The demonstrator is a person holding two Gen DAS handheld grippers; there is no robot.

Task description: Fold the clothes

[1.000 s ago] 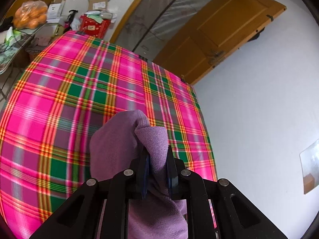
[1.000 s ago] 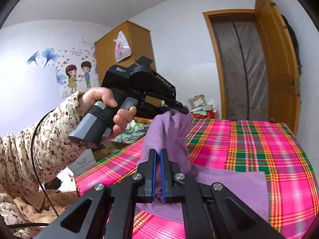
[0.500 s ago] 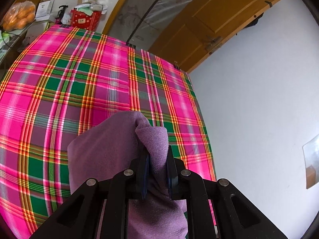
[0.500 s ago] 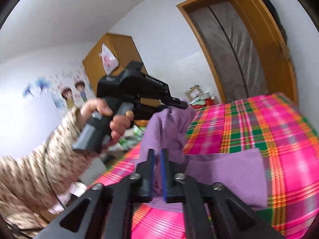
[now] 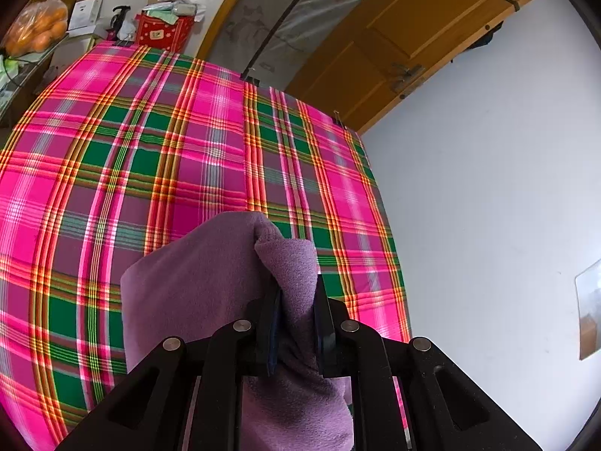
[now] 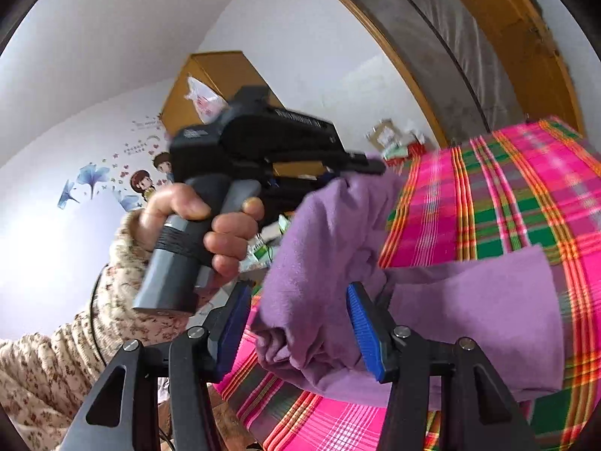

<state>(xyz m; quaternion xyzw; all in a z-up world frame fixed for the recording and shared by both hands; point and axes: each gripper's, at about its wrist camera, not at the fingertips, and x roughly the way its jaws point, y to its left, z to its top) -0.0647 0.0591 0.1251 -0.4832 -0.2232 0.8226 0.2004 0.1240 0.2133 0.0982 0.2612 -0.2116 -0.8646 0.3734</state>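
A purple fleece garment (image 5: pixel 195 293) hangs bunched above the pink plaid bedspread (image 5: pixel 150 158). My left gripper (image 5: pixel 296 300) is shut on a fold of it, raised over the bed's right side. In the right wrist view the same purple garment (image 6: pixel 469 308) drapes from the left gripper (image 6: pixel 360 167), held by a person's hand (image 6: pixel 218 225). My right gripper (image 6: pixel 300 308) stands open, its blue pads (image 6: pixel 364 334) wide apart with a hanging fold of the garment between them, not pinched.
A white wall (image 5: pixel 488 188) borders the bed's right edge, with a wooden door (image 5: pixel 413 26) beyond. Boxes and a red gift box (image 5: pixel 161 30) sit past the bed's far end, a bag of oranges (image 5: pixel 33 30) at far left. A wardrobe (image 6: pixel 210 75) stands behind.
My right gripper has opened and let go of the purple garment. The left gripper still holds its fold and has shifted a little over the bed.
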